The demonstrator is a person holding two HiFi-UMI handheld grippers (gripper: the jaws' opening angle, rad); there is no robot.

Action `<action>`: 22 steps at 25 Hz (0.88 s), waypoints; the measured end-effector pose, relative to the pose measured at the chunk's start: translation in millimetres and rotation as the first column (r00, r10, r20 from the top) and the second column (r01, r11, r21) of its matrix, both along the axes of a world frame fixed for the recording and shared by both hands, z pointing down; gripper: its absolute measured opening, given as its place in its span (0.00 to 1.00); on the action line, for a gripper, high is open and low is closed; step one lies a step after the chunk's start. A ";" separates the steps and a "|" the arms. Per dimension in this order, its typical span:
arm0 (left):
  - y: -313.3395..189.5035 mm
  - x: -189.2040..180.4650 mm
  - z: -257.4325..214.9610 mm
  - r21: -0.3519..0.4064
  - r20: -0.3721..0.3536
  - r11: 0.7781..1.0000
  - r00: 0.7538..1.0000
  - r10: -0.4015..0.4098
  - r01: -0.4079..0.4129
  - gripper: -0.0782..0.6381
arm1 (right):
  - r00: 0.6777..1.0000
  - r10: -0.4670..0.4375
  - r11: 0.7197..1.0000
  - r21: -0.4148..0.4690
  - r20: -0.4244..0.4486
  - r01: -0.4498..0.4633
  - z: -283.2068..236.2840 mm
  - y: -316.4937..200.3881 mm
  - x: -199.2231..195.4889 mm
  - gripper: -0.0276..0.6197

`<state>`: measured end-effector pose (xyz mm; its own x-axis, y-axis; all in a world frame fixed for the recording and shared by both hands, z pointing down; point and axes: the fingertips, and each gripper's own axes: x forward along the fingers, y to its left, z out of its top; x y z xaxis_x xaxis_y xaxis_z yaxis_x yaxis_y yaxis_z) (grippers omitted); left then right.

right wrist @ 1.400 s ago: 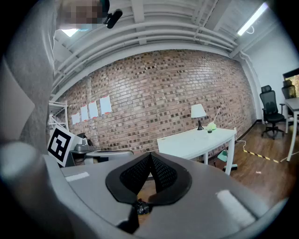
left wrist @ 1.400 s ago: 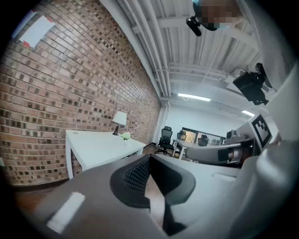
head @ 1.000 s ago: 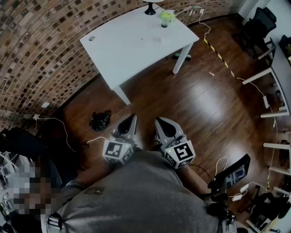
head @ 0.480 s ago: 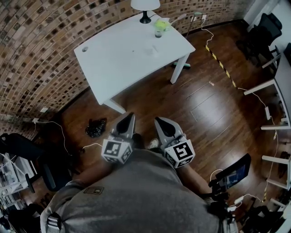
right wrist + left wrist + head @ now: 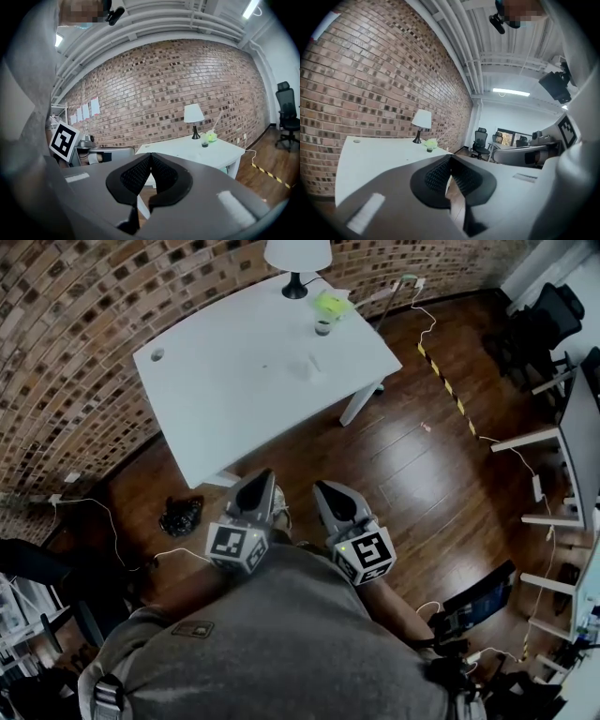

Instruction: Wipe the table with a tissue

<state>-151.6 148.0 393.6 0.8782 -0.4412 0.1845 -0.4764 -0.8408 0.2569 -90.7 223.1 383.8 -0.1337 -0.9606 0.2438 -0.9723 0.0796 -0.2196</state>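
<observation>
**Both grippers clenched, empty, short of the desk**

The left gripper and right gripper are side by side, each with its fingers pressed together on nothing. The white desk stands ahead of the fingers, apart from them. A lamp and a green object are at its far end. A pale patch mid-desk may be the tissue, but it is too small to tell.

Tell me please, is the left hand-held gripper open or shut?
The left hand-held gripper is shut: in its own view the ribbed pads meet at the tips, nothing between them.
</observation>
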 end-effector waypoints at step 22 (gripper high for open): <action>-177.1 69.2 24.3 -0.099 0.045 0.986 0.990 -0.133 0.137 0.11 | 0.992 -0.126 0.989 -0.079 -0.011 0.125 9.3 -200.0 92.4 0.06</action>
